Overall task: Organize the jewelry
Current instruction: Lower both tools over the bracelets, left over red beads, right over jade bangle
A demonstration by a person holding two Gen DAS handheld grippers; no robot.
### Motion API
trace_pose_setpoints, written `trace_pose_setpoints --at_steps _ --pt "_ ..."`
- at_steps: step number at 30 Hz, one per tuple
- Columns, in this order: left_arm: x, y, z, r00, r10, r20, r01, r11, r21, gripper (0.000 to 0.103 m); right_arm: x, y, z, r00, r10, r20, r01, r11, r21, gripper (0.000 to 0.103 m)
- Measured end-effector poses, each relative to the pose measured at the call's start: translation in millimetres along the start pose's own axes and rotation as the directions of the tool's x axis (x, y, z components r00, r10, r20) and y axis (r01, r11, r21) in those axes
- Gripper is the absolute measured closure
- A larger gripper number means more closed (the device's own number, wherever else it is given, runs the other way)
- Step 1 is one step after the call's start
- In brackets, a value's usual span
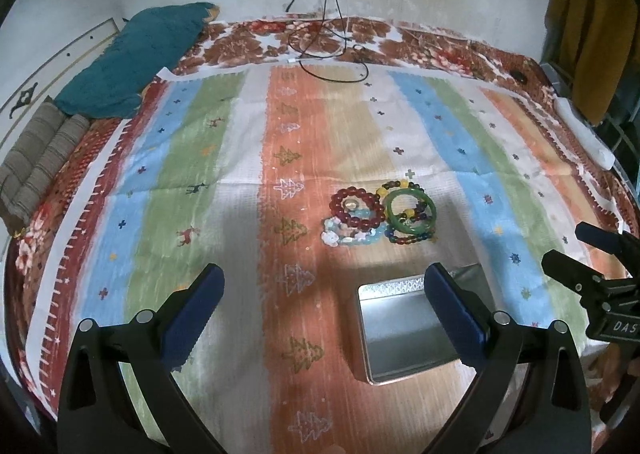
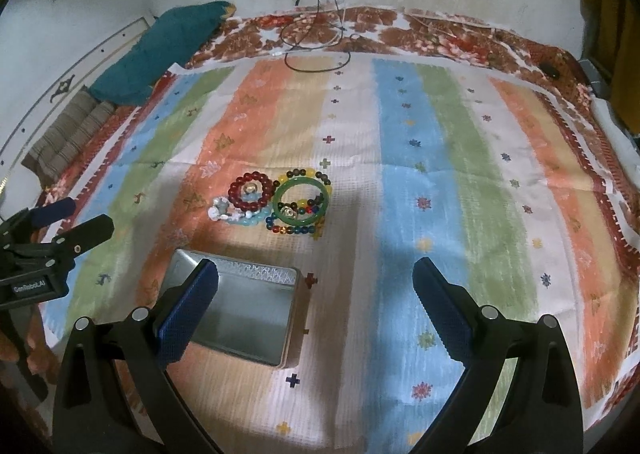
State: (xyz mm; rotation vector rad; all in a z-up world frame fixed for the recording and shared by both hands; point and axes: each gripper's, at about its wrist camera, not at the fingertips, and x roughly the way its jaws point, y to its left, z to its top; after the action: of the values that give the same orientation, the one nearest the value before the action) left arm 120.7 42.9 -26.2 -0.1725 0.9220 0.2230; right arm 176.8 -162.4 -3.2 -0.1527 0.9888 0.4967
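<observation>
A striped cloth (image 1: 240,182) with small tree and cross motifs covered the bed, laid over a brown floral blanket (image 1: 248,42) that showed along its far edge. At about 10 o'clock in the left wrist view a teal cushion (image 1: 132,62) leaned against the wall, with a folded striped brown blanket (image 1: 36,166) just below it at 9 o'clock. Black cables (image 1: 320,26) hung down the wall at 12 o'clock and looped onto the floral blanket, and a mustard garment (image 1: 588,38) hung at 2 o'clock. Nothing lay between the grippers and the jewelry. The jewelry sat in one touching cluster near the middle of the cloth: a dark red bead bracelet (image 1: 354,206) at its 9 o'clock side, a green bangle (image 1: 411,211) at its 3 o'clock side lying flat over a multicolored bead strand (image 1: 408,239), and a pale blue and white piece (image 1: 344,236) at 7 o'clock. The cluster's long axis ran from 9 to 3 o'clock across the view. An open metal tin (image 1: 400,334) stood near the cluster on its 6 o'clock side, apart from it, its long sides running roughly 11 to 5 o'clock. The left gripper (image 1: 324,314) hung above the cloth with jaws spread wide and nothing between them, one finger overlapping the tin in view. The right gripper (image 2: 316,306) was likewise wide apart and empty, the tin (image 2: 240,318) at its 8 o'clock.
</observation>
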Motion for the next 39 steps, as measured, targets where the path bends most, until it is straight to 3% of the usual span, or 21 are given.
trace_pose_setpoints --at_steps 19,36,39 --pt "64.6 -4.7 32.1 0.993 0.048 -0.112 -0.042 0.998 0.052 0.01 51.5 -5.6 23.1 0.995 -0.009 -0.1 0.011 1.0 0.02 0.004" --pt "119.7 -2.0 55.2 0.982 0.017 -0.187 -0.009 0.999 0.042 0.014 104.6 -5.0 42.4 0.98 -0.015 -0.196 0.018 1.0 0.013 0.005" --pt "124.6 -3.3 59.5 0.983 0.016 -0.18 -0.008 0.999 0.045 0.014 113.7 -5.3 44.0 0.975 -0.007 -0.222 0.012 1.0 0.02 0.019"
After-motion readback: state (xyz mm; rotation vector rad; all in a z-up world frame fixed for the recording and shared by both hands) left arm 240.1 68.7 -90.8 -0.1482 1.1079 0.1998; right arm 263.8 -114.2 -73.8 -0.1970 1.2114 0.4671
